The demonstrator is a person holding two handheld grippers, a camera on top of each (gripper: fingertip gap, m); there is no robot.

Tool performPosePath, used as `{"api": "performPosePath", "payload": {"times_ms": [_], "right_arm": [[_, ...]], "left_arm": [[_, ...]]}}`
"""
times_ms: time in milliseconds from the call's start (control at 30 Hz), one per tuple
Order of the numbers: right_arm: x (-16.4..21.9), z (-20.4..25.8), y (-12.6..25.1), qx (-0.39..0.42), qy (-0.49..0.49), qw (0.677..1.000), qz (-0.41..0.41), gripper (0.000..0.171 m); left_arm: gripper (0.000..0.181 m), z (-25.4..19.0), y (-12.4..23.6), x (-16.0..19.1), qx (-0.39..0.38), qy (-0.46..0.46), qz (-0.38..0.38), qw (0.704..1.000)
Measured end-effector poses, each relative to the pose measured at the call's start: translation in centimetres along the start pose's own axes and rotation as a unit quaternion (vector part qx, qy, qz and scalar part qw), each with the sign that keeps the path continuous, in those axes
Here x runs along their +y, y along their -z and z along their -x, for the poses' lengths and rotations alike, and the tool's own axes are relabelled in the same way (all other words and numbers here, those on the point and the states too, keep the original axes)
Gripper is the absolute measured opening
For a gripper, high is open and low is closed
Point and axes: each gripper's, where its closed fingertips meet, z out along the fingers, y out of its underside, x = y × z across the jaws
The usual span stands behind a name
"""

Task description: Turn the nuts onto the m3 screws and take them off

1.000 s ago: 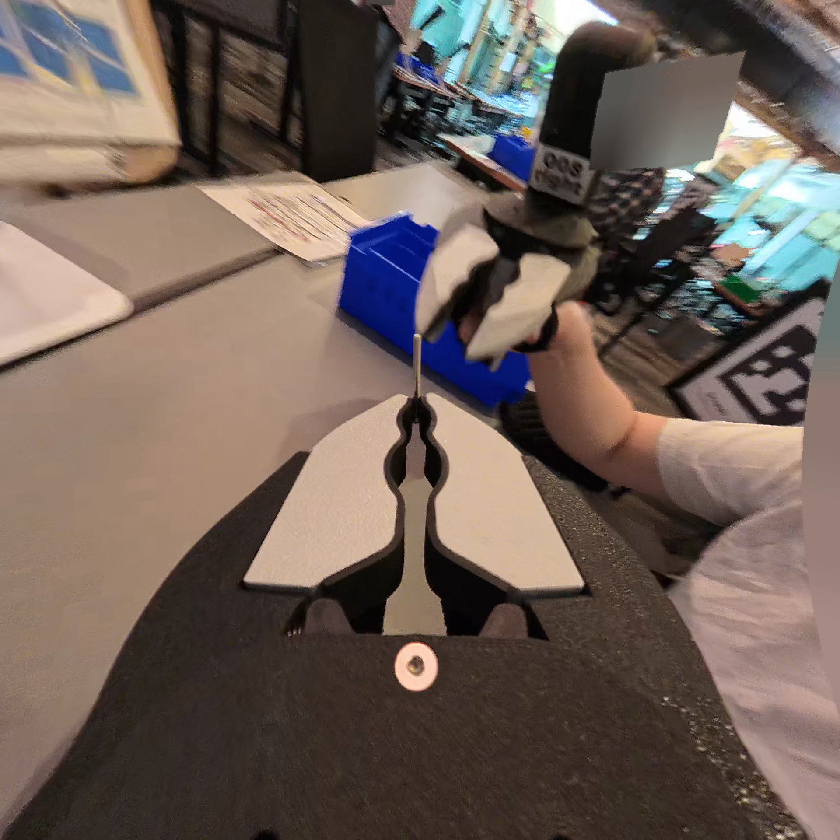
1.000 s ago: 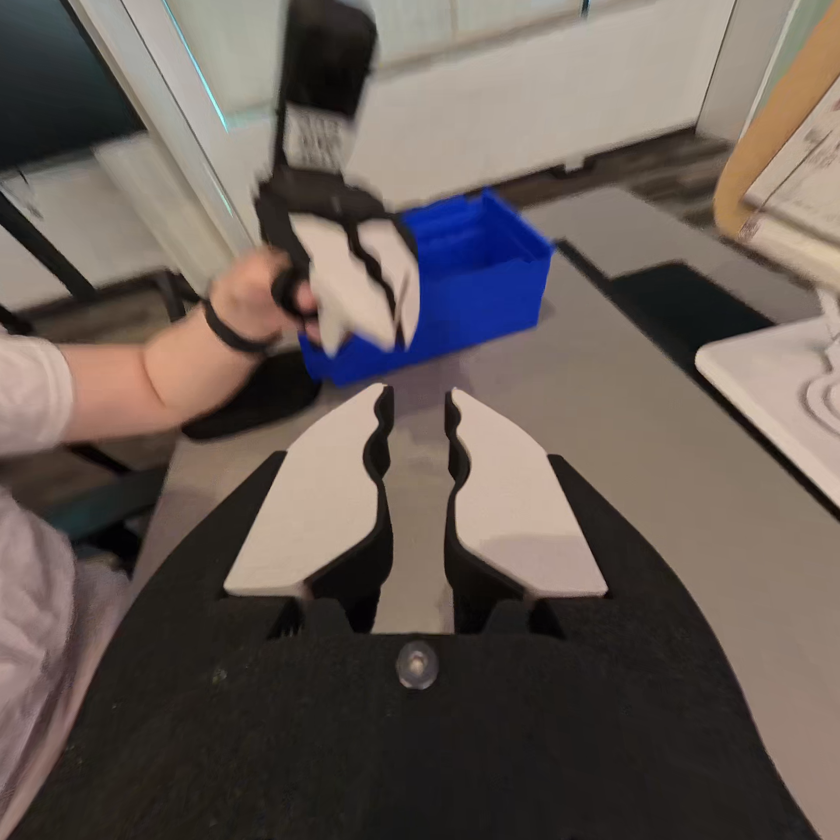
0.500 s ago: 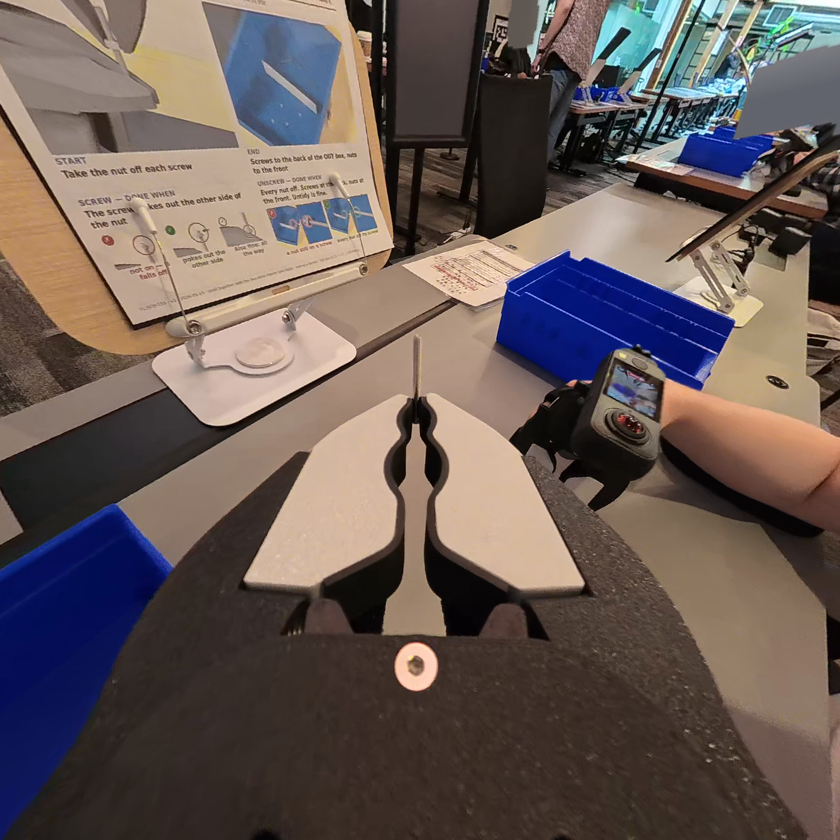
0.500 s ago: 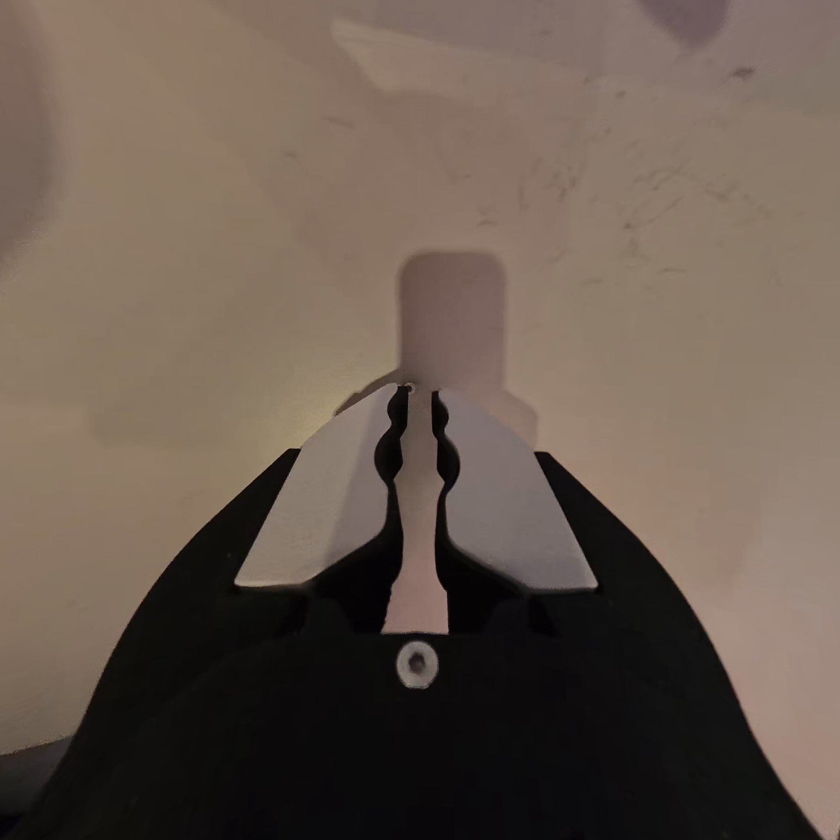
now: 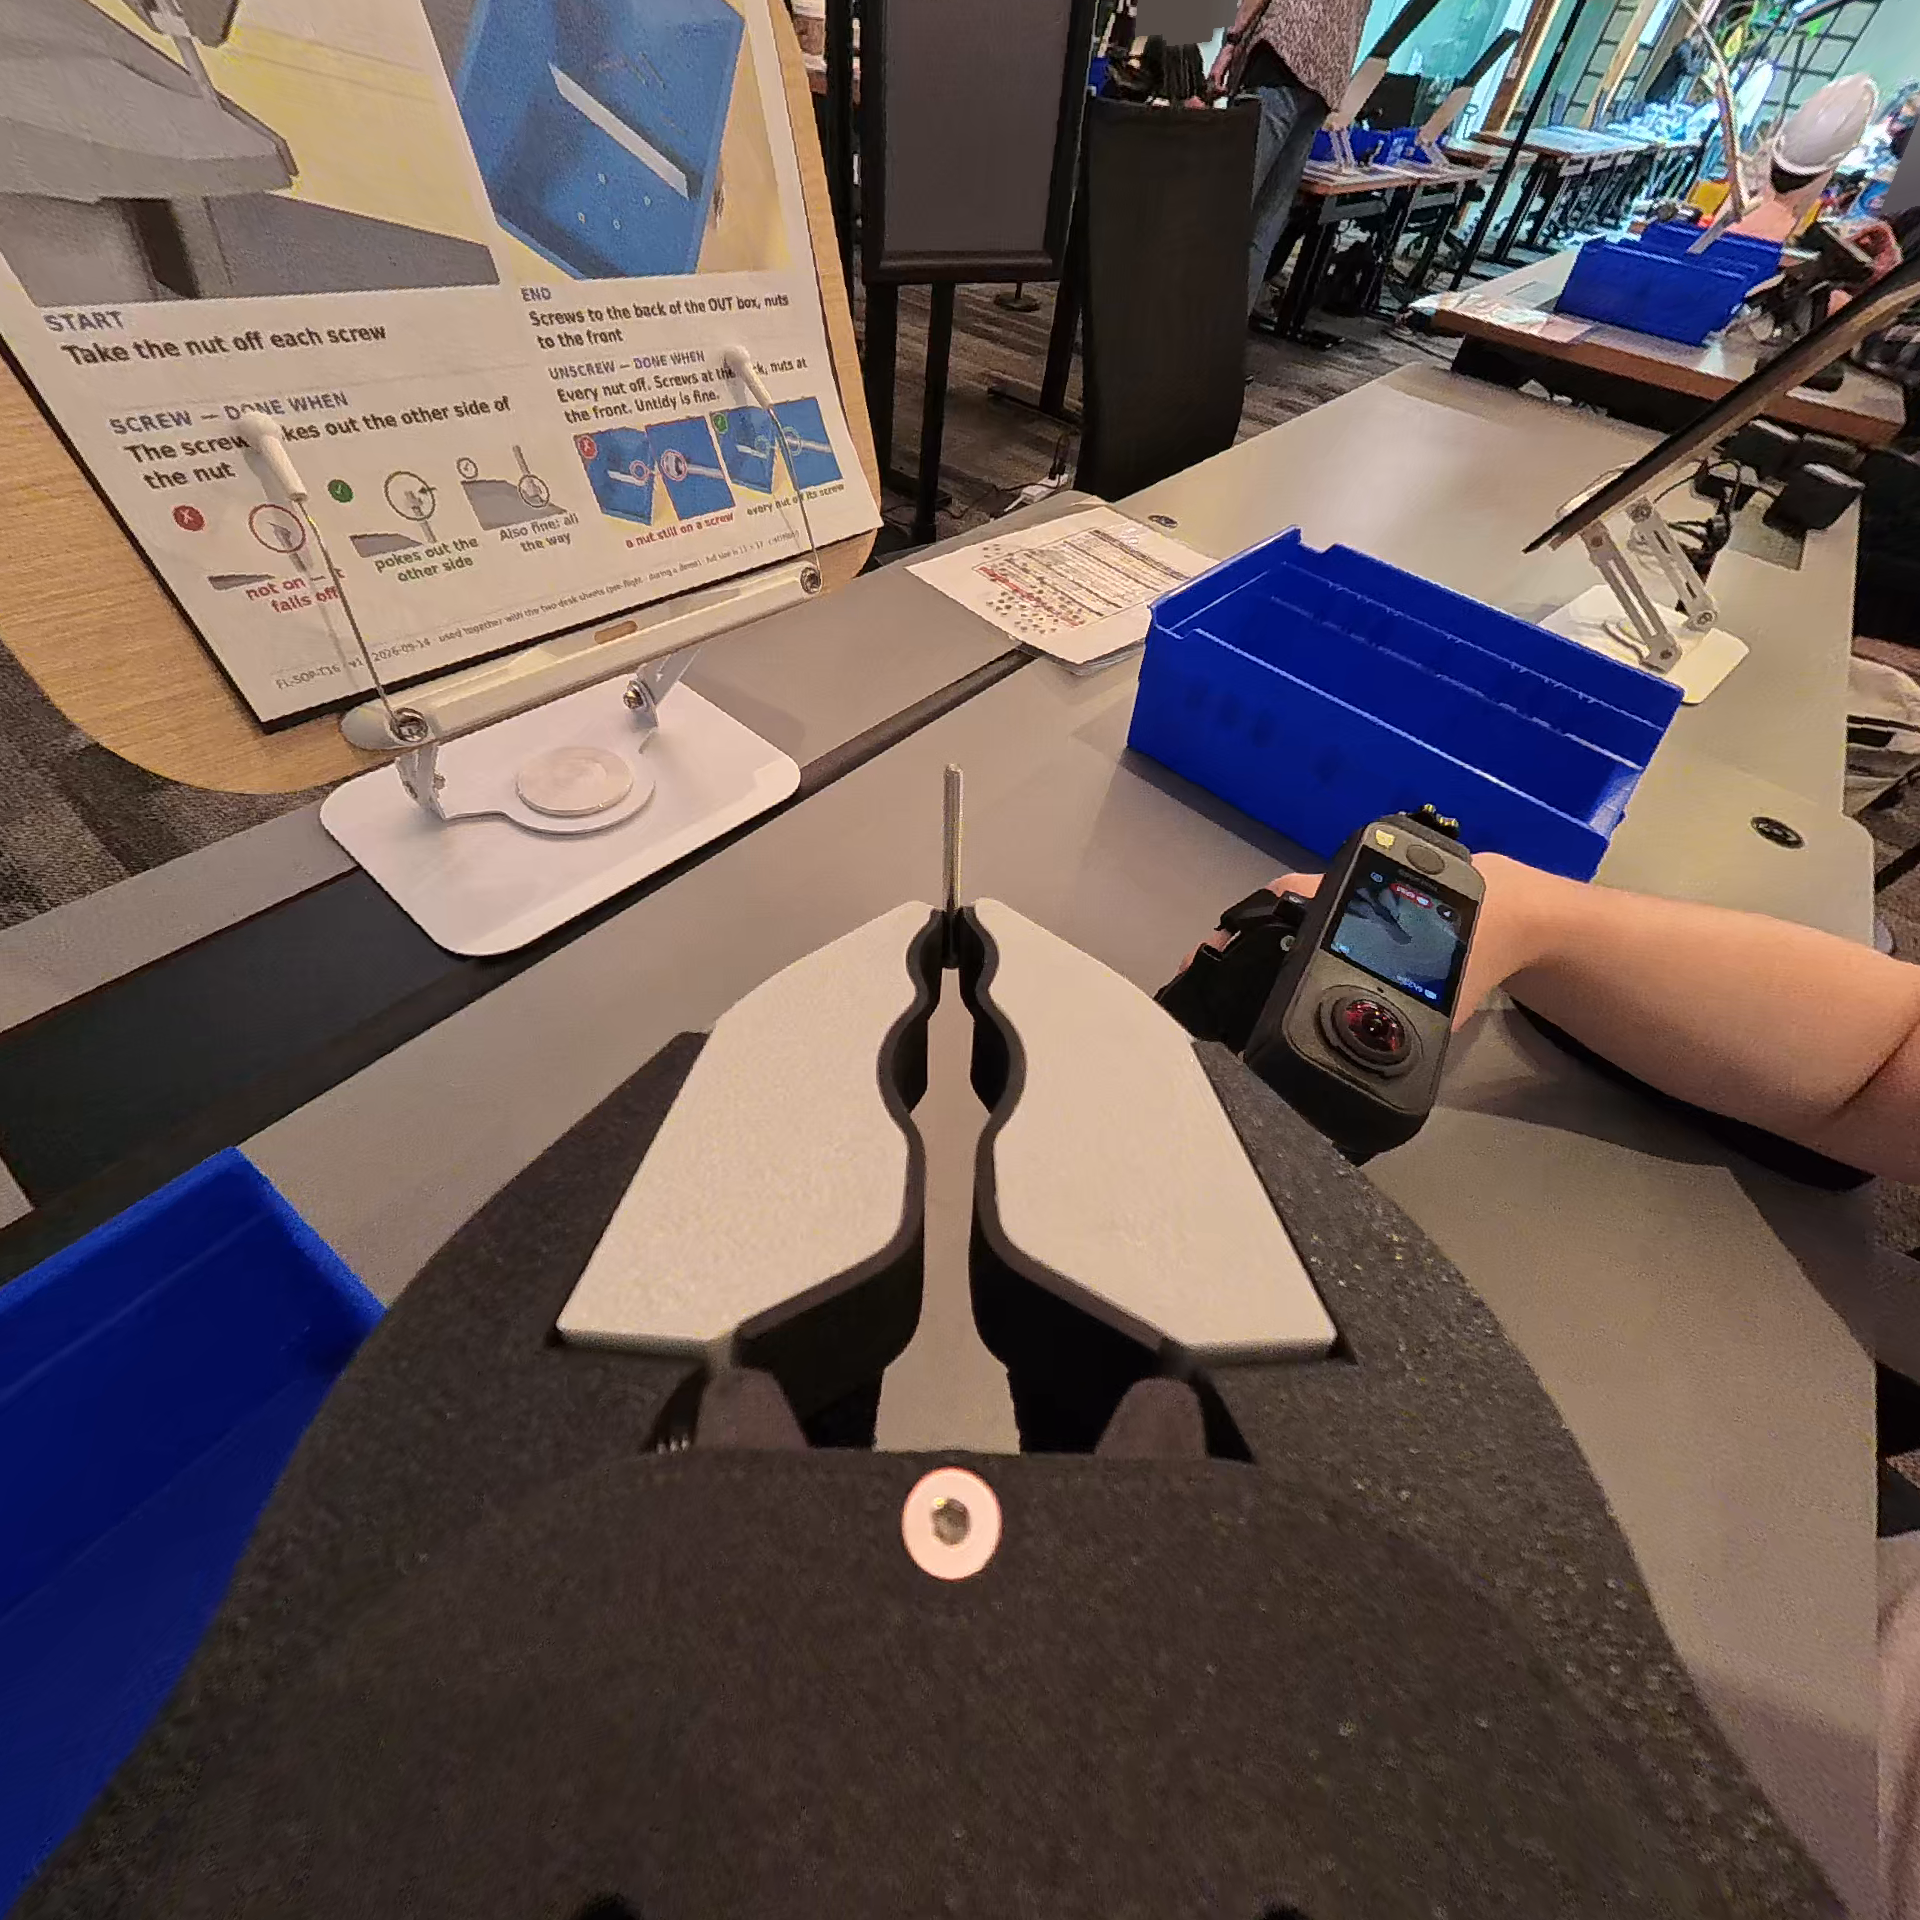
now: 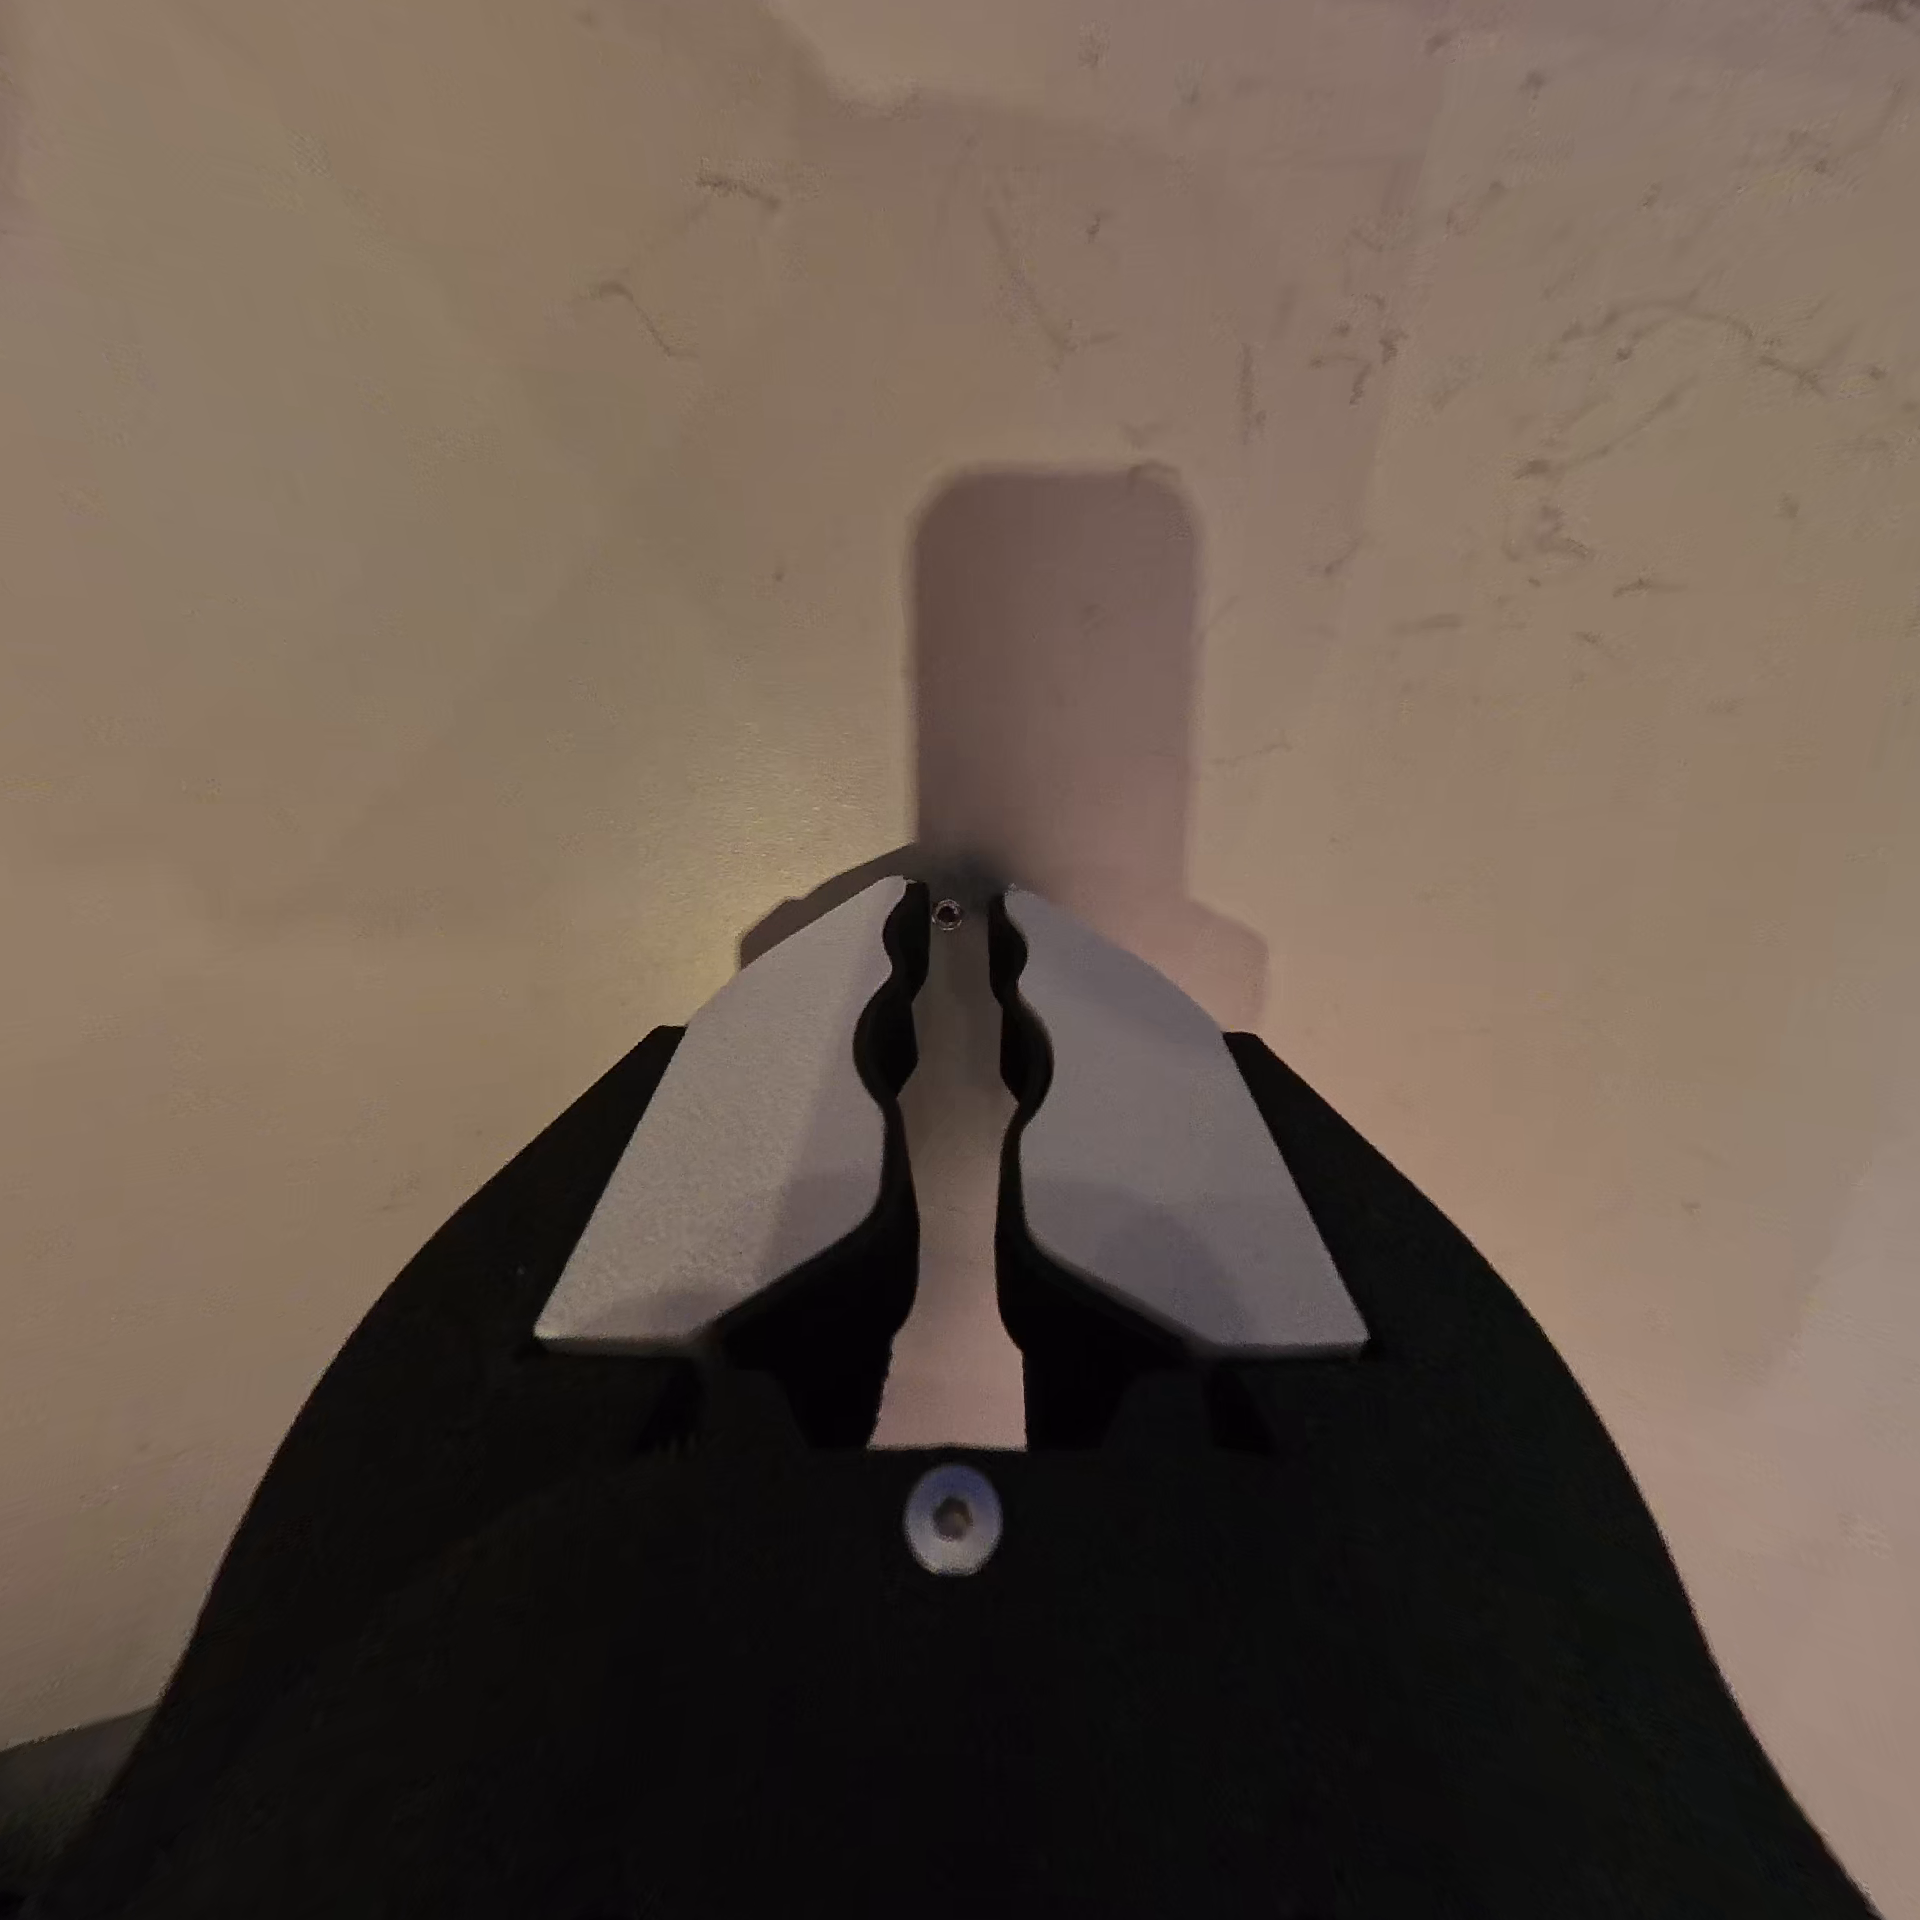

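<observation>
Now we hold one thin screw (image 5: 952,831) in our left gripper (image 5: 952,914). The screw is a straight, shiny metal pin. Its long side points straight out from the tips, away from us and up a little. The two grey fingers (image 5: 769,1143) feel rough like sand, have wavy inner edges, and are squeezed tight on the screw's lower end. The black body behind them looks grainy.

Our right gripper (image 6: 948,906) points down at the grey table (image 6: 416,520), very close to it. The table looks smooth with faint scratches. Between its tips sits one tiny round nut (image 6: 947,913) with a dark hole in the middle. A narrow gap shows between the tips, and the nut sits near the left tip. We cannot tell if the fingers are pinching it or if it just lies on the table.

From the left view, we see the right gripper's little black camera (image 5: 1361,997) just right of the screw, with an arm (image 5: 1714,1018) behind it. We count two blue plastic bins: one (image 5: 1392,707) beyond and right of the screw, with long ridges inside, and one (image 5: 135,1403) near and left of the screw. One instruction board (image 5: 416,312) stands on a white metal stand (image 5: 561,810), beyond and left of the screw. One paper sheet (image 5: 1070,582) lies flat beyond the screw.
</observation>
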Motion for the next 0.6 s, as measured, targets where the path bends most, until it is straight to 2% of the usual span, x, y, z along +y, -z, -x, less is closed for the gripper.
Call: {"api": "performPosePath", "payload": {"times_ms": [600], "right_arm": [[-0.3, -0.2, 0.1, 0.001, 0.017, 1.000, -0.019, 0.004]], "left_arm": [[0.002, -0.4, -2.2, 1.8, 0.012, -0.001, 0.034, 0.999]]}}
